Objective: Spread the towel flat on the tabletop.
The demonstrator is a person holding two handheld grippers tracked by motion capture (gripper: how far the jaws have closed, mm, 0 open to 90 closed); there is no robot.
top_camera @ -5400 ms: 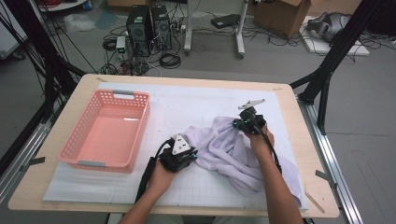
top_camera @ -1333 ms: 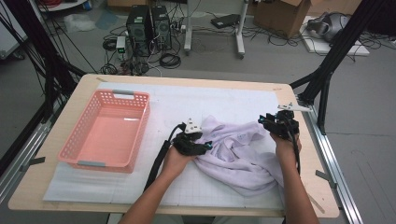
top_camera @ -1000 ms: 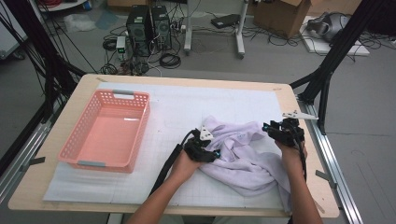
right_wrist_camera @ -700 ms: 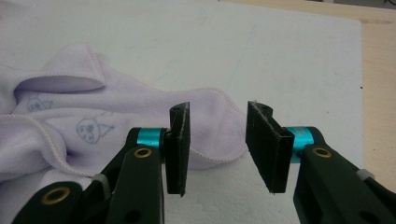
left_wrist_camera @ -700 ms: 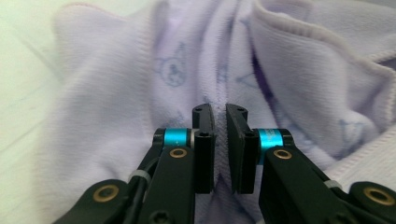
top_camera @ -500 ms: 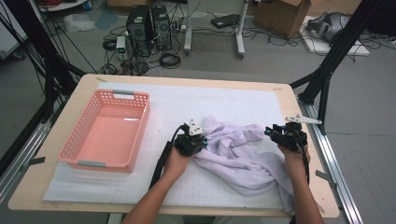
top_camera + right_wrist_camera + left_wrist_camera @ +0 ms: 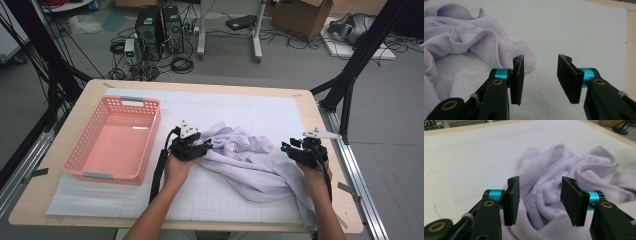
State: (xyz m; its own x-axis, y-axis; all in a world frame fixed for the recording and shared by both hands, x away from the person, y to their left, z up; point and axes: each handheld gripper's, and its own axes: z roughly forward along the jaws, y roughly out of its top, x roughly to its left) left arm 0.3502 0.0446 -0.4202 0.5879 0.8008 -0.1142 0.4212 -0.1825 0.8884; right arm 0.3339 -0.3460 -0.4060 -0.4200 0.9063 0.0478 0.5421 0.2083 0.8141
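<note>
A: Where does the lilac towel lie?
B: Crumpled on the bench, a fold between the left gripper's released fingers.
A: The right gripper?
B: Fingers released over bare mat, towel edge just beside.

The towel is soft, fuzzy lilac cloth with stitched edges. The basket is shiny pink plastic. The counter edge is smooth pale wood under a matt white sheet
</note>
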